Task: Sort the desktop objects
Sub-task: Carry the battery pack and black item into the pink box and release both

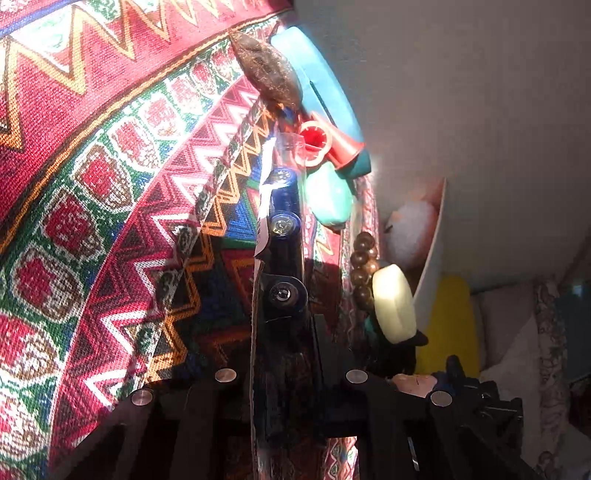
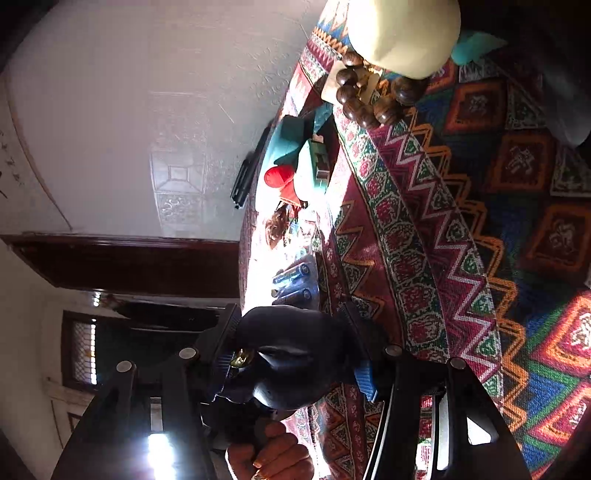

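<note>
**Both hand-held grippers low over the patterned desk**

Left wrist view: my left hand-held gripper (image 1: 280, 258) lies close to the woven cloth (image 1: 92, 177) that covers the desk. Its dark fingers sit tight together with a thin clear pack of blue batteries (image 1: 282, 206) between them, so I read it as clenched on that pack. Beyond the fingertips, along the far edge of the desk, lie a brown pine cone (image 1: 267, 70), a flat blue holder (image 1: 325, 81) and a red plastic cone (image 1: 332, 144) touching each other. Just nearer is a teal block (image 1: 328, 195). To the right, at the desk's edge, a string of brown wooden beads (image 1: 364, 266) rests against a pale yellow-white disc (image 1: 393, 302). Past the edge there is a yellow shape (image 1: 450, 325) and some pale cushions.

Right wrist view: my right hand-held gripper (image 2: 295, 354) is grasping a rounded black object (image 2: 291, 350); the blue-padded fingers (image 2: 364, 380) press it from both sides. I cannot tell what that object is. My hand (image 2: 269, 454) shows at the bottom edge. Ahead, near the desk's edge, lie the batteries (image 2: 295, 280), then the pine cone (image 2: 277, 225), a red piece (image 2: 279, 175) and teal pieces (image 2: 291, 140) bunched together. A black pen-like thing (image 2: 247, 173) hangs off the edge. The beads (image 2: 369, 99) and the pale disc (image 2: 404, 33) lie at the top of the picture.
</note>
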### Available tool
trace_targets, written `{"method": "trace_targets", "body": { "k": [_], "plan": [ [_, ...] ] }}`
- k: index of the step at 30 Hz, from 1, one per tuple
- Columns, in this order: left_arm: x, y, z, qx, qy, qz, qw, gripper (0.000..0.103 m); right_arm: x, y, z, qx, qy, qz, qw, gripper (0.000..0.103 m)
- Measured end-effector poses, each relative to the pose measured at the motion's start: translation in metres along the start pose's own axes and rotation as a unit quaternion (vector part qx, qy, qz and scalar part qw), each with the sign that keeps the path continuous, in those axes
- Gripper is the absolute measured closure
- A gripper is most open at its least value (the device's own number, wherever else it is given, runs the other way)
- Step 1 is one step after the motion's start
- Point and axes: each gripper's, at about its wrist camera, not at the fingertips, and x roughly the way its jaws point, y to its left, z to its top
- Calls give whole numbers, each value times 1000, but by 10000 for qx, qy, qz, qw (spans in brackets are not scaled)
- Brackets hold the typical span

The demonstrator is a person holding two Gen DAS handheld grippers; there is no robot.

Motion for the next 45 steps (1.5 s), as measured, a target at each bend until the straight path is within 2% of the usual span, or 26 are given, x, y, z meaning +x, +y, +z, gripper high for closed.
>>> {"method": "trace_targets", "body": {
  "k": [4,10,13,17,20,21,23,24,25,26,27,28,30,32,35,37,38,39,40,43,44,45],
  "plan": [
    [-18,-29,-19,375,-105,-117,9992,91,-47,33,-5,-244,-434,335,9982,45],
    [-51,-92,-51,893,-147,-737,9932,91,-122,71,-22,-599,-1106,870,9882,45],
    [-65,-133,-70,1239,-96,-1060,9866,92,-164,88,-30,-769,-1469,1138,9796,45],
    [-79,-188,-99,1718,119,-1630,9715,92,-222,109,-49,-972,-1954,1517,9640,45],
    [-78,-223,-122,1968,350,-1839,9624,92,-265,115,-66,-1076,-2357,1642,9518,45],
    [-78,-231,-128,2067,371,-1802,9609,92,-279,115,-72,-1101,-2484,1659,9480,45],
    [-80,-242,-137,2290,296,-1488,9615,92,-306,116,-82,-1151,-2736,1651,9406,45],
    [-78,-241,-140,2405,203,-1130,9638,89,-320,115,-86,-1173,-2858,1632,9370,45],
    [-73,-237,-142,2601,118,-654,9633,78,-331,114,-90,-1173,-2969,1621,9337,45],
    [-67,-231,-147,2884,90,-189,9573,40,-340,112,-93,-1158,-3059,1623,9309,45],
    [-60,-222,-155,3122,153,188,9497,6,-347,110,-94,-1135,-3128,1626,9289,45],
    [-49,-210,-165,3299,263,522,9422,1,-352,107,-95,-1112,-3199,1619,9269,45],
    [-25,-187,-185,3608,511,1137,9243,1,-361,103,-97,-1067,-3336,1604,9228,45],
    [8,-168,-210,3808,788,1593,9074,1,-365,100,-99,-1021,-3406,1586,9211,45],
    [65,-152,-235,4020,972,2088,8862,1,-362,100,-99,-1063,-3380,1579,9217,45],
    [99,-148,-244,4233,943,2439,8674,1,-362,101,-100,-1117,-3364,1610,9211,45],
    [114,-146,-246,4320,903,2639,8576,3,-363,101,-101,-1140,-3397,1595,9199,45],
    [122,-142,-246,4363,865,2741,8527,21,-365,101,-102,-1159,-3435,1579,9185,45],
    [126,-139,-246,4384,842,2755,8514,27,-369,100,-103,-1157,-3497,1562,9165,45],
    [123,-135,-248,4441,845,2640,8520,31,-382,96,-108,-1147,-3720,1531,9083,45],
    [117,-136,-249,4416,847,2558,8558,39,-388,94,-110,-1142,-3813,1531,9045,45],
    [110,-139,-248,4353,832,2442,8626,42,-394,93,-112,-1137,-3906,1531,9006,45]
  ]
}}
